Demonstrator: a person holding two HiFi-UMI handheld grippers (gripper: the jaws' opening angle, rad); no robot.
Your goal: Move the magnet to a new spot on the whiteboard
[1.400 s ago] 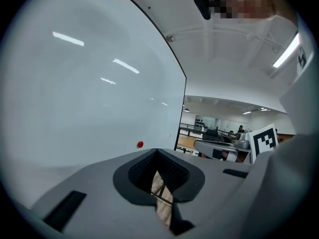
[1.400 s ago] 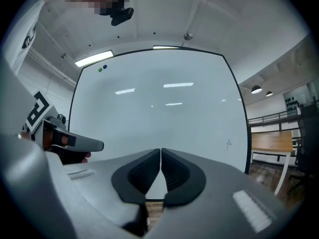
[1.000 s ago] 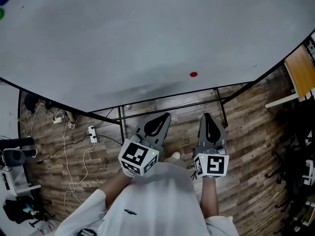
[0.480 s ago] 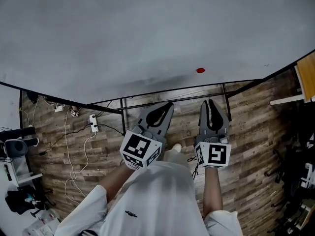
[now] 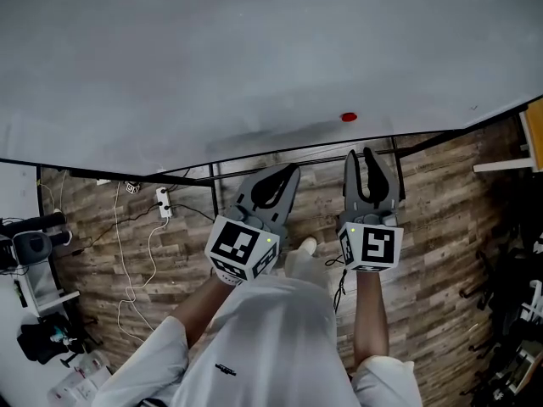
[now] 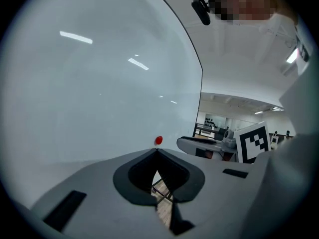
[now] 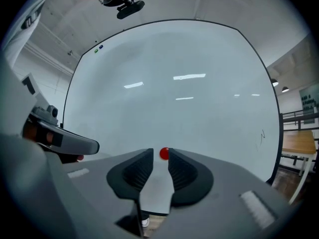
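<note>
Person in a white shirt [image 5: 271, 337] stands over a wood-plank floor [image 5: 441, 227] with a gripper in each hand. Left gripper [image 5: 287, 170]: jaws closed tip to tip, nothing in them, pointing toward the lower edge of the whiteboard [image 5: 254, 49]. Right gripper [image 5: 362, 153]: jaws have just been opening and now stand moderately apart, nothing between the pads. Its tips are near the board's lower edge. The red magnet [image 5: 349, 117] sits on the whiteboard low down, just beyond the right gripper's tips and clear of them. In the right gripper view it shows through the gap between the jaws. A power strip [image 5: 161, 206] with cables lies on the floor at left.
</note>
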